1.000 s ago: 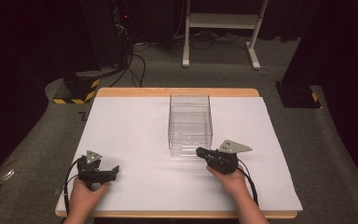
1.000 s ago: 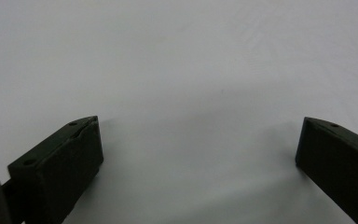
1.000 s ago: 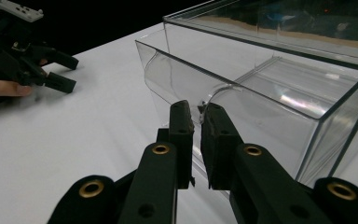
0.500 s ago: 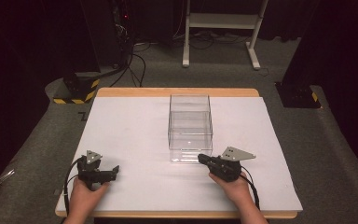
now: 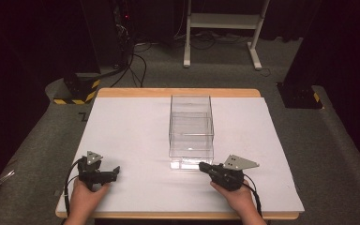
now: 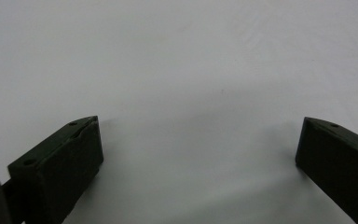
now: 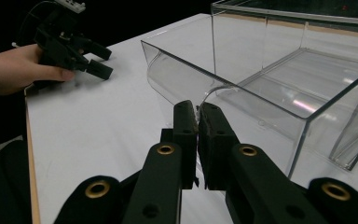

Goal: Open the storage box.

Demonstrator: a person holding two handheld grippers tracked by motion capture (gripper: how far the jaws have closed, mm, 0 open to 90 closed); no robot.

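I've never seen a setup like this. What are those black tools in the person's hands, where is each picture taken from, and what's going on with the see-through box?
No machine moves here: a person holds a hand tool with two black jaws in each hand. One picture looks down from above the table, which has a white top. The other two come from small cameras riding on the tools, looking along their jaws.

The left gripper rests near the table's front edge; its own camera shows its jaws wide apart over bare white surface, holding nothing.

The right gripper has its jaws pressed together on the front lip of the clear plastic box, a drawer-like bin in the middle of the table. The box looks empty. From the right gripper's camera you also see the other hand across the table.
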